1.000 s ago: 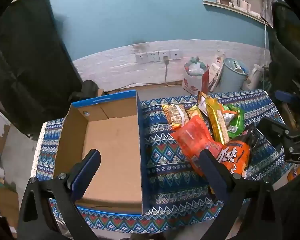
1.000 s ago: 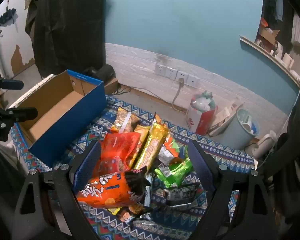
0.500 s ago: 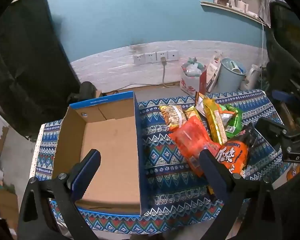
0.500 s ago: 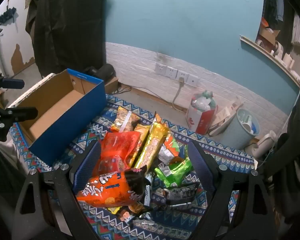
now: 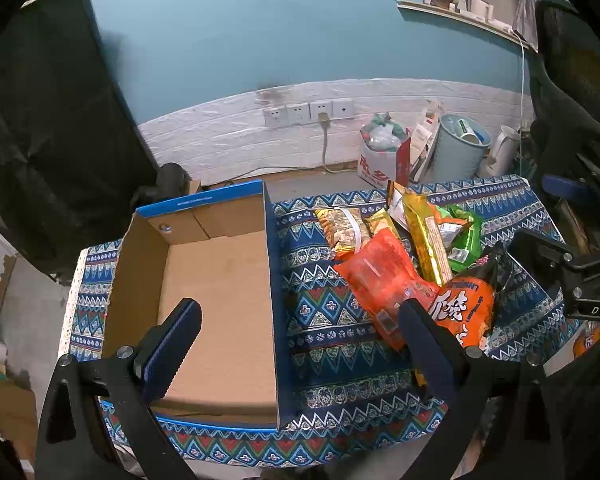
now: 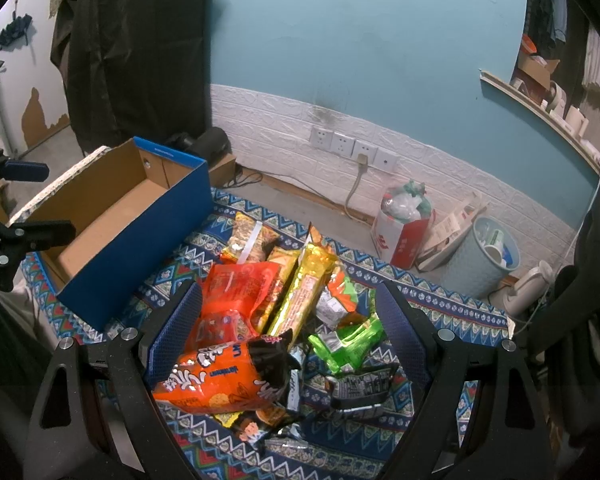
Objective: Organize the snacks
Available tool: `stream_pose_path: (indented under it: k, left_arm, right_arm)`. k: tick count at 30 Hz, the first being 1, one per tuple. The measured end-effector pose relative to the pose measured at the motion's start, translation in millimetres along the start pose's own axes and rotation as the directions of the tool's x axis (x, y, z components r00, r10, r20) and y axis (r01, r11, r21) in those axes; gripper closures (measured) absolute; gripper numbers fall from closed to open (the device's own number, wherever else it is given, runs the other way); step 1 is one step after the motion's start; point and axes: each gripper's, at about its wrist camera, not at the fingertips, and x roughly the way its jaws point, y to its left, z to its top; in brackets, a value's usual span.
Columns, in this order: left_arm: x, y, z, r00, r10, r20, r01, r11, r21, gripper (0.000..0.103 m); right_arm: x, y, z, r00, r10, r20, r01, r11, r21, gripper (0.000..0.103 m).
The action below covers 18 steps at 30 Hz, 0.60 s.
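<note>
Both grippers, left gripper (image 5: 300, 336) and right gripper (image 6: 288, 316), have fingers spread wide; snack pile (image 6: 284, 312) lies at frame centre, box (image 6: 128, 232) at left.

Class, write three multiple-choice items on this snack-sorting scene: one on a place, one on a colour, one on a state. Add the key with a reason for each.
1. Where do the snack packets lie?
A. inside the box
B. heaped on the patterned cloth beside the box
C. in the bin

2. What colour is the outside of the cardboard box?
A. red
B. green
C. blue

3. What state is the right hand-held gripper in?
A. open, holding nothing
B. shut on a green packet
C. shut on the box

Key:
1 B: the packets sit piled on the cloth, and only bare cardboard shows in the box.
2 C: its outer wall is blue.
3 A: both fingers stand wide apart either side of the pile.
</note>
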Motion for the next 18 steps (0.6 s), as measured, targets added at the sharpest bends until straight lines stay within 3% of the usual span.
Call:
stream_pose_path:
  k: [18]
  left_arm:
    - [5.4,-2.0,-0.2,1.000,-0.002,-0.012,0.002,1.000,0.005,0.003]
  right_arm:
    - [-1.9,-0.6,0.3,1.000,-0.005,-0.001,0.005,1.000,-0.002,0.016]
